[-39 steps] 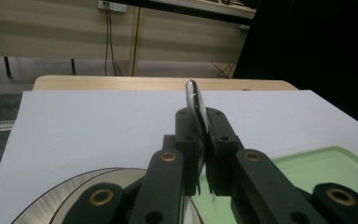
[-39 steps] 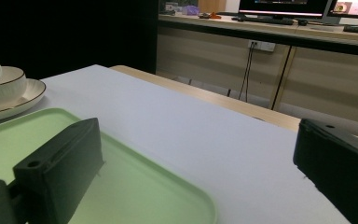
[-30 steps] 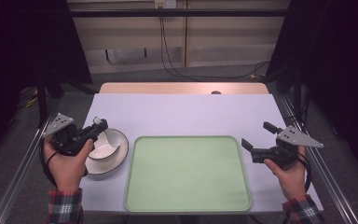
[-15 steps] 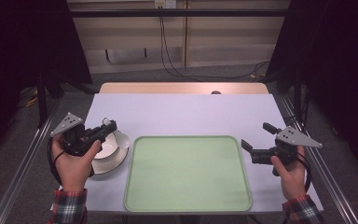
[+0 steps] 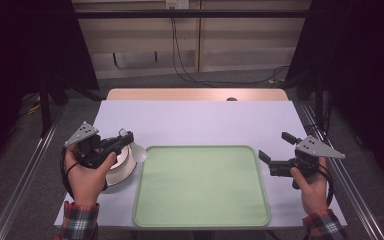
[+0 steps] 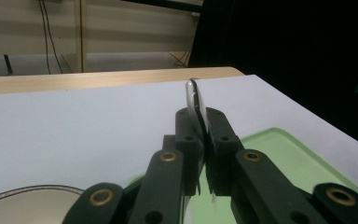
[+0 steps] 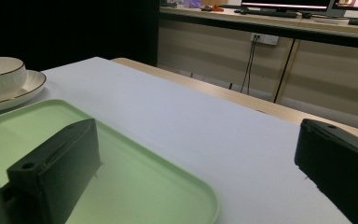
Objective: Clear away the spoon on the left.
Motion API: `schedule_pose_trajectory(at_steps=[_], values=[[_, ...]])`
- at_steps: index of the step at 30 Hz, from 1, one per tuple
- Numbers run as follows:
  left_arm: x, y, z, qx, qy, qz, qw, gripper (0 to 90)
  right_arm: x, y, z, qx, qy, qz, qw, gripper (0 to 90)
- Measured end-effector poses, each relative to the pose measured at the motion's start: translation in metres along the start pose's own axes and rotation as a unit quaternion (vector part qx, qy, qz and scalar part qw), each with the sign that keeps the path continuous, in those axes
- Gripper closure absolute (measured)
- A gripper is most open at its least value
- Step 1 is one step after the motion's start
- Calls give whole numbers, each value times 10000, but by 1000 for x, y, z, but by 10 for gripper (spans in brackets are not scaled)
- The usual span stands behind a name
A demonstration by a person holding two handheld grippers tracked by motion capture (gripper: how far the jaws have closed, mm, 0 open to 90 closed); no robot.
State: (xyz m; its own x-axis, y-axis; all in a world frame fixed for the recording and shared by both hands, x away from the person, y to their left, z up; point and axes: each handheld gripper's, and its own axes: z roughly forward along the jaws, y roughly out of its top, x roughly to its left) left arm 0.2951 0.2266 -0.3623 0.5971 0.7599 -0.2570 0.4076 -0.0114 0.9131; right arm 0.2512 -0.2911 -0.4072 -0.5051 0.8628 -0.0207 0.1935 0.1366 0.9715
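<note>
My left gripper (image 5: pixel 125 137) is shut on a white spoon (image 5: pixel 139 151), held just above the gap between a white bowl on a plate (image 5: pixel 121 166) and the green tray (image 5: pixel 200 187). In the left gripper view the spoon (image 6: pixel 193 100) stands edge-on, pinched between the jaws of the gripper (image 6: pixel 203 126), with the plate's rim (image 6: pixel 23 205) at the lower left. My right gripper (image 5: pixel 274 146) hovers open at the tray's right edge, nothing between its jaws. The right gripper view looks across the tray (image 7: pixel 186 186) to the bowl (image 7: pixel 7 70) and plate (image 7: pixel 23 91).
The white table top (image 5: pixel 195 122) stretches bare behind the tray, with a wooden strip (image 5: pixel 195 94) along its far edge. Metal rails run down both sides of the table. Cables hang on the wall behind.
My left gripper has moved right from over the bowl toward the tray's left edge, carrying the spoon. The right gripper has barely moved.
</note>
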Motion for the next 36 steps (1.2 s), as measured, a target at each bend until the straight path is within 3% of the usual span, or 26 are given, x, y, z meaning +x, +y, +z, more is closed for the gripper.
schedule_pose_trajectory(at_steps=[19,36], values=[[-12,-11,16,304,-213,52,9993,852,1,-1,0,21,20,-15,10000,0],[-25,-24,31,670,-568,68,9961,852,1,-1,0,10,19,4,10000,0]])
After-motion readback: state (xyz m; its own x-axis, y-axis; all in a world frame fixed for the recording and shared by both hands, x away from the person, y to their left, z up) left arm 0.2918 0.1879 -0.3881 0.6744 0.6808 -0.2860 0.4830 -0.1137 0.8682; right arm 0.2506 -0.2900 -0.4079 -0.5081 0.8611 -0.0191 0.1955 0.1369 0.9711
